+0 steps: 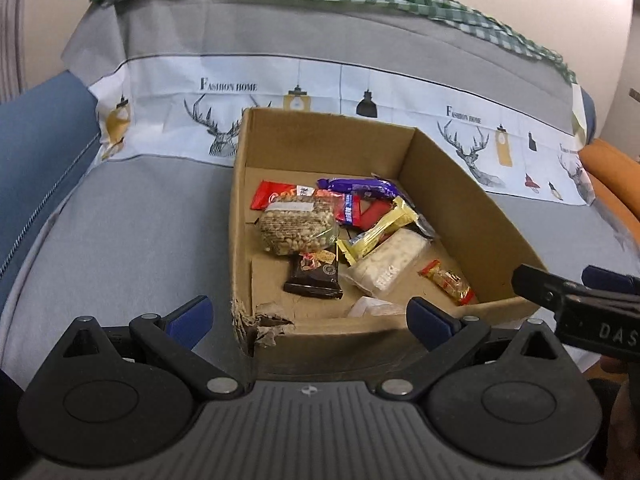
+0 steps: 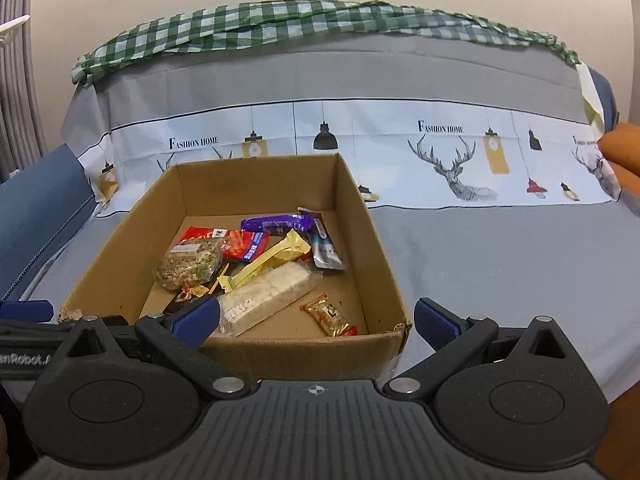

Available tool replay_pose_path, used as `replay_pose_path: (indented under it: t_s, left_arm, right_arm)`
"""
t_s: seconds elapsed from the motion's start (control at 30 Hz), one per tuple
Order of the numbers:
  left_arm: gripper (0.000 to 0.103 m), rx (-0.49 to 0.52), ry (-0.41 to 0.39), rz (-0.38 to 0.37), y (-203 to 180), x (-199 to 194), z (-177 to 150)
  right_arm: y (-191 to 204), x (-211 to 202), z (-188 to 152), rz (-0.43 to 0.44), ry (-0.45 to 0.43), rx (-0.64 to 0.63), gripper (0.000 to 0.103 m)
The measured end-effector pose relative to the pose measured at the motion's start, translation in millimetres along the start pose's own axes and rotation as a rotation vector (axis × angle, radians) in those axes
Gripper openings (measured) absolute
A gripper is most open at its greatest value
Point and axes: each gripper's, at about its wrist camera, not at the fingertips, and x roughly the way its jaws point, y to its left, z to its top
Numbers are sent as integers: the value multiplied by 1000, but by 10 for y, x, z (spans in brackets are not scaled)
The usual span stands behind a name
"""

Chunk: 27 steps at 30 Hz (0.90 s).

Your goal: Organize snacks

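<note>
An open cardboard box (image 1: pixel 460 208) (image 2: pixel 372 256) sits on a grey-covered sofa and holds several snacks. Inside lie a clear bag of nuts (image 1: pixel 296 226) (image 2: pixel 188 266), a purple wrapper (image 1: pixel 358 186) (image 2: pixel 276 224), a yellow bar (image 1: pixel 380 232) (image 2: pixel 268 264), a long white bar (image 1: pixel 386 266) (image 2: pixel 266 298), a dark brown packet (image 1: pixel 316 276) and a small red-gold candy (image 1: pixel 448 282) (image 2: pixel 330 316). My left gripper (image 1: pixel 310 318) is open at the box's near left corner, holding nothing. My right gripper (image 2: pixel 316 320) is open over the near wall, also holding nothing.
The near left corner of the box is torn (image 1: pixel 260 324). A grey sheet with a printed deer strip (image 2: pixel 452 168) covers the seat and backrest. A green check cloth (image 2: pixel 240 24) lies along the top. A blue cushion (image 1: pixel 36 148) is left, an orange one (image 1: pixel 612 176) right.
</note>
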Motion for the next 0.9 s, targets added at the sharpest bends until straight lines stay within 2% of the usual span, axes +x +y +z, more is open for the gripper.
replay_pose_path:
  t_s: [0.9]
  left_arm:
    - [103, -3, 4, 6, 12, -6, 12]
  right_arm:
    - [67, 15, -5, 1, 4, -44, 102]
